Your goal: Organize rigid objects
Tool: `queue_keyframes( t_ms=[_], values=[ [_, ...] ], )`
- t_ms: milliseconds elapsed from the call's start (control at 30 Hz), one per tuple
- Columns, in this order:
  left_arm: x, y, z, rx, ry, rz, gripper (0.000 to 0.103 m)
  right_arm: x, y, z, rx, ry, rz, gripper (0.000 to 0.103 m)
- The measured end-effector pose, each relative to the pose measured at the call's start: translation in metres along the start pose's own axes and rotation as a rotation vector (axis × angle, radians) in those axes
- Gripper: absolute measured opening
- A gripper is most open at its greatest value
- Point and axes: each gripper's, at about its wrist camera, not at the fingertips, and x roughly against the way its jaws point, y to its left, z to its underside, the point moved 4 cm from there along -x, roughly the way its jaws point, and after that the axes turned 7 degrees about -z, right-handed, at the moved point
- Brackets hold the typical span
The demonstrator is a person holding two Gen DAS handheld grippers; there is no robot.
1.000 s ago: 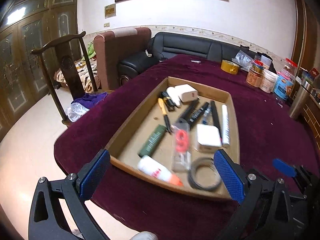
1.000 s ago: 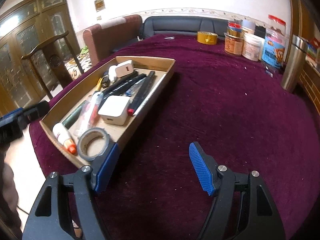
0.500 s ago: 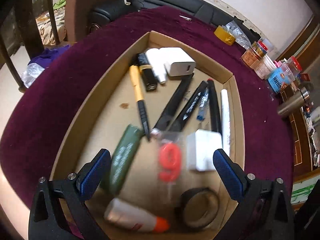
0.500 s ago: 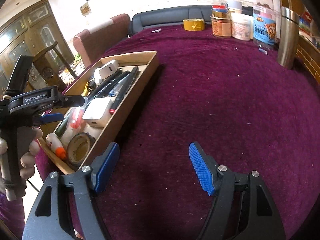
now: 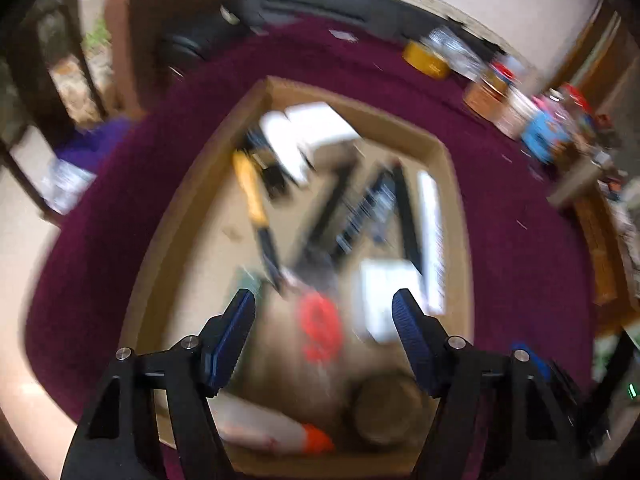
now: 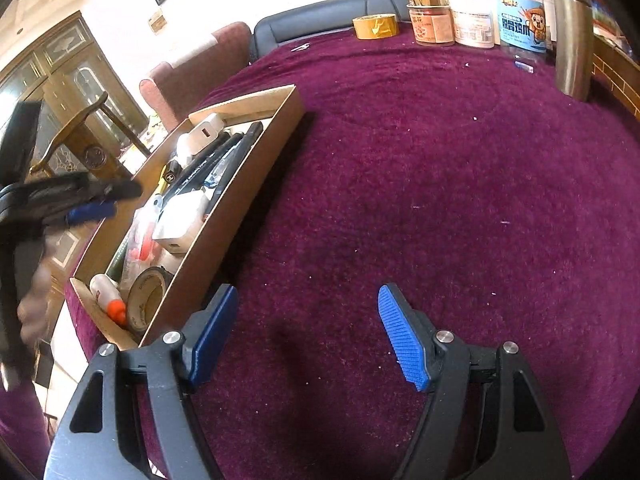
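A shallow cardboard tray (image 5: 352, 108) (image 6: 256, 168) on the maroon tablecloth holds pens, markers, two white chargers, a tape roll (image 6: 146, 304), a glue bottle (image 6: 106, 294) and a clear bag with a red number nine (image 5: 320, 330). My left gripper (image 5: 324, 312) is open and empty, hovering over the tray's near half above the red nine bag; this view is blurred. It also shows in the right wrist view (image 6: 102, 200) above the tray. My right gripper (image 6: 308, 328) is open and empty over bare cloth right of the tray.
Jars, a yellow tape roll (image 6: 376, 26) and a steel flask (image 6: 572, 36) stand along the table's far right. A wooden chair (image 6: 88, 128), an armchair and a black sofa stand beyond the table's left and far edges.
My left gripper's jaws have narrowed and it has shifted over the tray, blurring its view. My right gripper has drifted slightly while staying open over the cloth.
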Motion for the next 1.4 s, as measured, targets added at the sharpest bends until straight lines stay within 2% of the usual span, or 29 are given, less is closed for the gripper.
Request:
queue_keyframes(
  t_ms=[100, 133, 267, 300, 367, 433, 533, 633, 733, 800, 833, 900, 933, 1000, 1067, 1167, 1233, 1300, 1333, 1400],
  values=[
    [-0.011, -0.002, -0.019, -0.079, -0.027, -0.183, 0.066, -0.001, 0.0, 0.001, 0.002, 0.002, 0.002, 0.073],
    [-0.018, -0.002, -0.024, -0.118, -0.035, -0.284, 0.066, -0.001, 0.001, 0.001, 0.004, 0.005, 0.001, 0.073],
    [-0.043, -0.008, -0.021, -0.254, 0.014, -0.485, 0.066, -0.003, 0.001, 0.0, 0.007, 0.007, -0.004, 0.075],
    [-0.044, -0.014, -0.017, -0.296, 0.002, -0.516, 0.066, -0.004, 0.001, 0.0, 0.008, 0.008, -0.006, 0.076],
    [-0.037, -0.026, -0.009, -0.344, -0.014, -0.497, 0.066, -0.004, 0.001, 0.0, 0.008, 0.009, -0.01, 0.077],
    [-0.025, -0.028, -0.008, -0.313, -0.027, -0.444, 0.066, -0.004, 0.002, 0.0, 0.007, 0.008, -0.013, 0.077],
    [-0.006, -0.026, -0.016, -0.273, -0.103, -0.431, 0.066, -0.004, 0.001, 0.0, 0.004, 0.007, -0.018, 0.078],
    [-0.002, -0.037, -0.013, -0.321, -0.115, -0.413, 0.067, -0.004, 0.003, 0.001, 0.011, 0.009, -0.013, 0.079],
    [-0.026, -0.055, -0.001, -0.431, -0.077, -0.47, 0.067, -0.004, 0.002, 0.001, 0.012, 0.009, -0.015, 0.079],
    [-0.025, -0.064, -0.001, -0.469, -0.13, -0.527, 0.067, -0.004, 0.001, 0.001, 0.005, 0.006, -0.025, 0.079],
    [-0.024, -0.064, -0.002, -0.47, -0.133, -0.521, 0.067, -0.004, 0.001, 0.001, 0.002, 0.005, -0.028, 0.079],
    [-0.016, -0.059, -0.011, -0.395, -0.116, -0.419, 0.067, -0.004, 0.001, 0.001, 0.002, 0.005, -0.027, 0.079],
    [-0.011, -0.05, -0.021, -0.326, -0.104, -0.366, 0.067, -0.004, 0.001, 0.0, 0.007, 0.006, -0.024, 0.08],
    [-0.011, -0.038, -0.036, -0.248, -0.089, -0.358, 0.067, -0.006, 0.003, 0.001, 0.019, 0.011, -0.014, 0.081],
    [-0.015, -0.029, -0.054, -0.19, -0.102, -0.383, 0.067, -0.006, 0.004, 0.001, 0.023, 0.012, -0.01, 0.081],
    [-0.025, -0.029, -0.082, -0.175, -0.142, -0.431, 0.067, -0.006, 0.003, 0.001, 0.021, 0.01, -0.014, 0.082],
    [-0.037, -0.034, -0.094, -0.2, -0.165, -0.486, 0.067, -0.006, 0.003, 0.001, 0.021, 0.01, -0.015, 0.082],
    [-0.053, -0.035, -0.1, -0.22, -0.139, -0.525, 0.067, -0.006, 0.003, 0.001, 0.023, 0.011, -0.016, 0.083],
    [-0.063, -0.04, -0.096, -0.253, -0.105, -0.564, 0.068, -0.006, 0.003, 0.001, 0.023, 0.012, -0.018, 0.083],
    [-0.068, -0.043, -0.089, -0.31, -0.097, -0.637, 0.068, -0.007, 0.004, 0.001, 0.025, 0.014, -0.023, 0.085]
  ],
)
